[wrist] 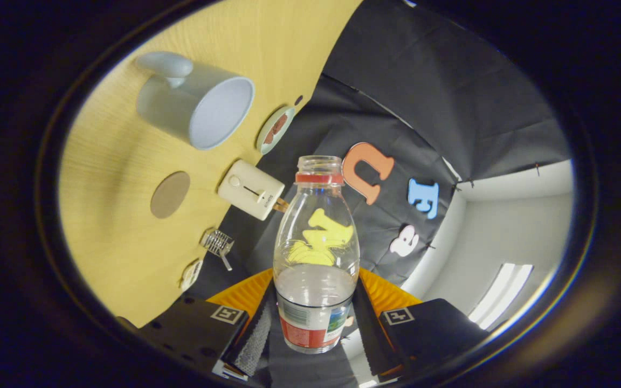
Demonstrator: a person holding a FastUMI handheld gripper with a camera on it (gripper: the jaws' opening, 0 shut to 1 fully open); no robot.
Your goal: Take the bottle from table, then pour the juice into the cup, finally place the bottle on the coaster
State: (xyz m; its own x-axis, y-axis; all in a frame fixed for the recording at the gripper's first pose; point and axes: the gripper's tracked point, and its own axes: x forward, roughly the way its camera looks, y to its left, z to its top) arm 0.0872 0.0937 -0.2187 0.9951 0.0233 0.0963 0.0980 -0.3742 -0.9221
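Note:
A clear plastic bottle (316,258) with no cap and a red neck ring stands between the fingers of my gripper (313,328), which is shut on its labelled lower part. Clear liquid fills its lower half. The whole view is rolled, so the wooden table (111,226) stands on edge to the left. A pale grey cup (197,105) with a handle sits on the table beyond and left of the bottle's mouth, its opening facing me. A round brown coaster (170,194) lies flat on the table below the cup, left of the bottle.
A cream box-shaped device (251,189) sits by the table's far edge, close to the bottle's neck. A small round dish (275,129) lies beside the cup. A metal clip (218,243) and a small white item (192,274) rest near the table edge.

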